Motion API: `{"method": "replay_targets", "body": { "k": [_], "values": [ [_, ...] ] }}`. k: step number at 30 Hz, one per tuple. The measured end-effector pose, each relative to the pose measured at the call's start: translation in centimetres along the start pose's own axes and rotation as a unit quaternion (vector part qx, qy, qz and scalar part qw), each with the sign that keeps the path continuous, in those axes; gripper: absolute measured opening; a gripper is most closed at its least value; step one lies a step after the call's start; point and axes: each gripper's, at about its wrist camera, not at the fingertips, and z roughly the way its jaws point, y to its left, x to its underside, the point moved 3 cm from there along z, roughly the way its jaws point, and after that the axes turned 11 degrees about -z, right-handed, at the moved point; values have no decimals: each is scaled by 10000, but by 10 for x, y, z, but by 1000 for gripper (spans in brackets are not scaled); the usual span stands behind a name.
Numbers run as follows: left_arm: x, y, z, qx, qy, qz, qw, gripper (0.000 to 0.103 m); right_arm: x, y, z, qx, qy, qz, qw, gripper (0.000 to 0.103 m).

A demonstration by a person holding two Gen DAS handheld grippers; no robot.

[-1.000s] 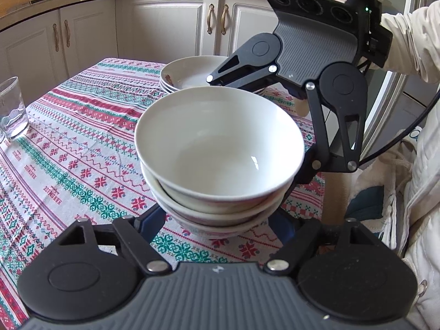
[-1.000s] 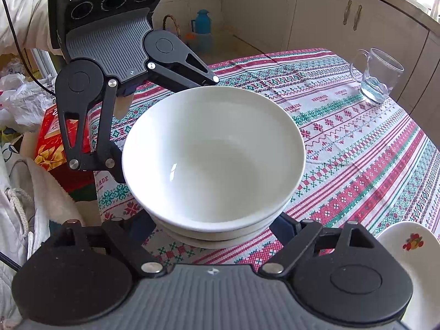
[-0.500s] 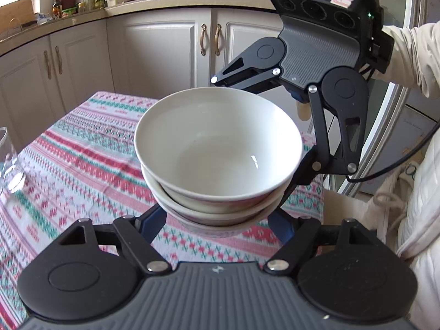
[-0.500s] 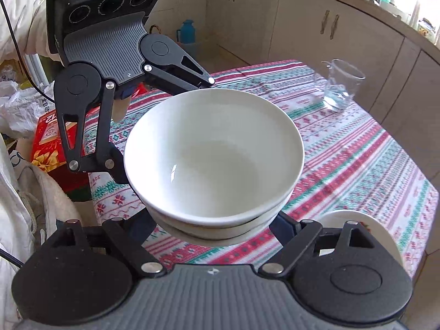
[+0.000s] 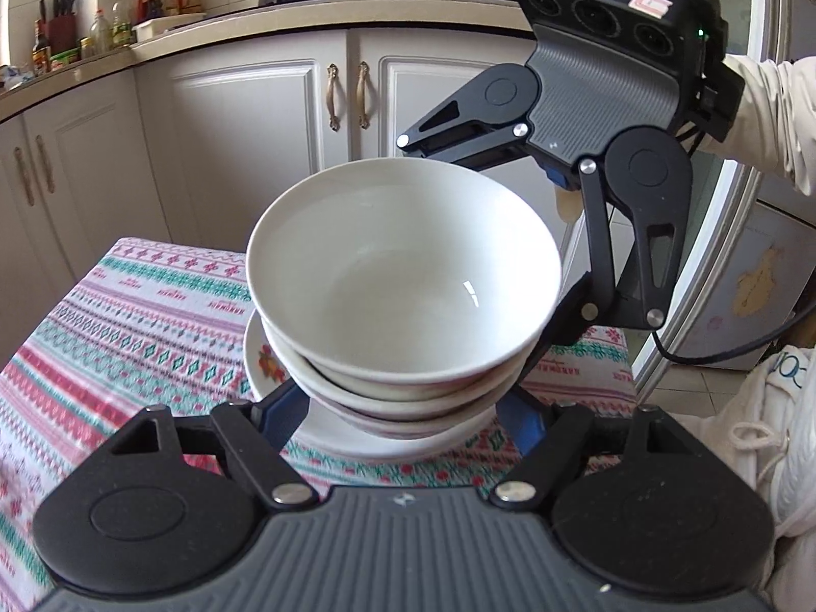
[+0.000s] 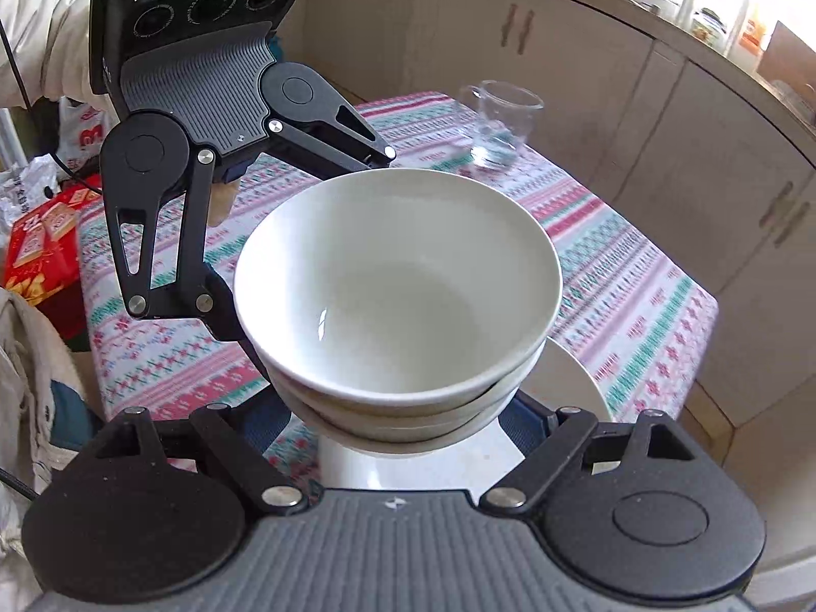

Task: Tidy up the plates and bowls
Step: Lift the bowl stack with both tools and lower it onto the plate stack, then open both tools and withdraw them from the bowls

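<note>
Both tongs grip one stack of bowls (image 5: 403,296) from opposite sides, left tongs (image 5: 403,421) and right tongs (image 6: 408,415) each clamped under its lower rims, so the stack hangs in the air over the plates (image 5: 387,441) near the corner of the worktop (image 5: 127,316). Step in hand, as judged: carrying the nested bowls across to set them on the plates. The next move calls for lowering both hands evenly, stack level and centred on the top plate, and loosening the two grips only once the bottom bowl sits.
</note>
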Motion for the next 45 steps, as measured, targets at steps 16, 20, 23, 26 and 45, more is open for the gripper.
{"method": "replay_targets", "body": {
  "k": [16, 20, 23, 26, 45],
  "values": [
    [-17, 12, 50, 191, 206, 76, 9996, 79, 43, -35, 12, 54, 149, 420, 9990, 91],
    [-19, 13, 54, 193, 234, 62, 9995, 79, 46, -38, 14, 23, 141, 480, 9987, 91],
    [-19, 14, 55, 196, 248, 43, 9995, 79, 48, -39, 15, 6, 136, 519, 9986, 91],
    [-18, 16, 56, 177, 254, 33, 9995, 79, 49, -41, 17, -16, 135, 533, 9985, 91],
    [-13, 7, 38, -341, -60, -50, 9994, 100, 51, -36, 10, 242, -86, 715, 9971, 103]
  ]
}}
